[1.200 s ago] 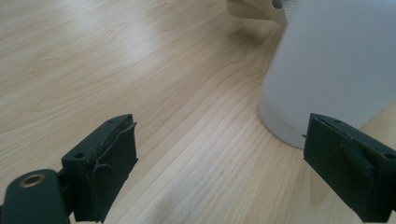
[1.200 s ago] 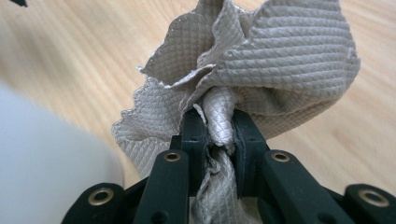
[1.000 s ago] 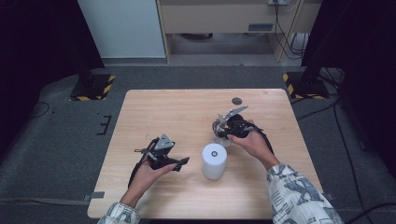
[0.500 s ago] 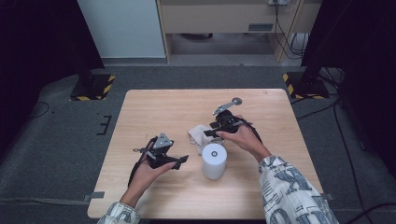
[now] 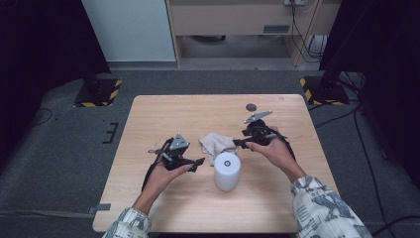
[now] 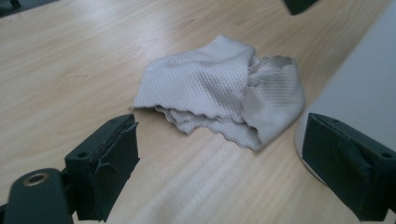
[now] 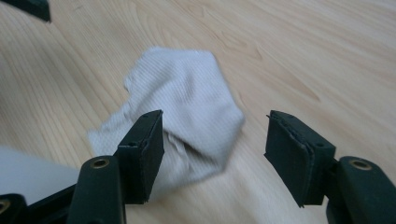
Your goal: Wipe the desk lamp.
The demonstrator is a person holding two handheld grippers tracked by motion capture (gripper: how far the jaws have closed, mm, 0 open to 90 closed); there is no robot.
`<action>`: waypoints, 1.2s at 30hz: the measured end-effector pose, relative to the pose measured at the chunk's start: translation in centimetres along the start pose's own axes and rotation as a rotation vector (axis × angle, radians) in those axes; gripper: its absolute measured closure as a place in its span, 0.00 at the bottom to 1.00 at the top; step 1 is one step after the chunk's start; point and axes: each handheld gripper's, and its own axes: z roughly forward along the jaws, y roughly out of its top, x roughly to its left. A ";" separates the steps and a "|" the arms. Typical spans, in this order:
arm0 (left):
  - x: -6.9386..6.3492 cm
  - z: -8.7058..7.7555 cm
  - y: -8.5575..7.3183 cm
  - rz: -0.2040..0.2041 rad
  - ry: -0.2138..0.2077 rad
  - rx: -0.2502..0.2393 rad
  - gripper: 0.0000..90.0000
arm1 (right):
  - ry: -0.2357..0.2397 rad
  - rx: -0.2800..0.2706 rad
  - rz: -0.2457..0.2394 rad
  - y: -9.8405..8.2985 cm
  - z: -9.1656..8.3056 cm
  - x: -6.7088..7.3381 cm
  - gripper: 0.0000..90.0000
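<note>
On bench (image 5: pixel 163 111), cloth (image 5: pixel 215 144): soft, light, limp, crumpled; best pinched at raised fold. Right gripper (image 5: pixel 236 144) jaws just opened, empty; left gripper (image 5: pixel 200 162) jaws wide.

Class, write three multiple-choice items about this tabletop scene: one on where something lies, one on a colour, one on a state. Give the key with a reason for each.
1. Where does the cloth lie?
A. On the table, just beyond the cylinder
B. On the floor
C. On top of the cylinder

2. What colour is the cylinder?
A. Red
B. White
C. Black

3. How do the right hand-held gripper jaws stand?
A. Clamped on the cloth
B. Apart, pressing nothing
C. Clamped on the cylinder

Key: 1 A, the high view shows it crumpled there; 2 B, top and side look white; 3 B, the right gripper view shows a gap with the cloth lying loose beyond.
</note>
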 end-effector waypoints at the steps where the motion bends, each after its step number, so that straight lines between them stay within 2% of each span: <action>1: 0.2 0.3 0.2 0.001 0.003 0.002 0.11 | -0.006 -0.005 0.001 -0.7 -0.4 -0.2 0.40; 5: 1.3 2.5 0.9 0.014 0.000 0.040 0.12 | -0.032 -0.003 0.028 -3.7 -1.6 -0.2 0.36; 7: 1.7 3.9 1.0 0.009 -0.016 0.057 0.12 | -0.062 -0.001 0.018 -5.2 -2.3 -0.1 0.35; 11: 2.0 5.8 1.2 0.011 -0.017 0.097 0.13 | -0.095 -0.040 0.062 -8.0 -4.0 0.0 0.36; 15: 2.3 7.5 1.4 -0.008 -0.021 0.119 0.15 | -0.100 -0.064 0.102 -10.2 -5.0 0.1 0.36; 17: 2.4 8.0 1.4 -0.021 -0.017 0.129 0.18 | -0.103 -0.052 0.115 -10.8 -5.3 0.3 0.36; 18: 2.4 8.2 1.5 -0.028 -0.018 0.128 0.20 | -0.103 -0.063 0.120 -11.0 -5.4 0.3 0.36; 23: 1.7 9.4 1.6 -0.008 -0.006 0.170 0.44 | -0.094 -0.078 0.120 -10.9 -5.7 0.8 0.37; 24: 1.7 9.4 1.5 -0.024 -0.019 0.163 0.47 | -0.094 -0.081 0.123 -10.9 -5.7 0.9 0.37; 25: 1.7 9.4 1.5 -0.026 -0.029 0.158 0.57 | -0.089 -0.076 0.120 -10.9 -5.6 1.0 0.37; 27: 1.7 9.1 1.6 -0.022 -0.019 0.166 0.71 | -0.092 -0.073 0.112 -11.0 -5.5 1.2 0.37; 28: 1.6 8.8 1.5 -0.019 -0.029 0.173 0.84 | -0.088 -0.070 0.108 -11.0 -5.5 1.2 0.37; 29: 1.6 8.6 1.3 -0.012 -0.029 0.176 0.89 | -0.090 -0.067 0.105 -11.0 -5.5 1.2 0.37; 33: 1.9 6.9 0.3 -0.010 -0.009 0.189 0.93 | -0.099 -0.076 0.111 -11.0 -5.6 1.1 0.38; 36: 2.1 4.6 -1.2 -0.013 0.029 0.199 0.94 | -0.102 -0.079 0.109 -11.0 -5.6 1.1 0.37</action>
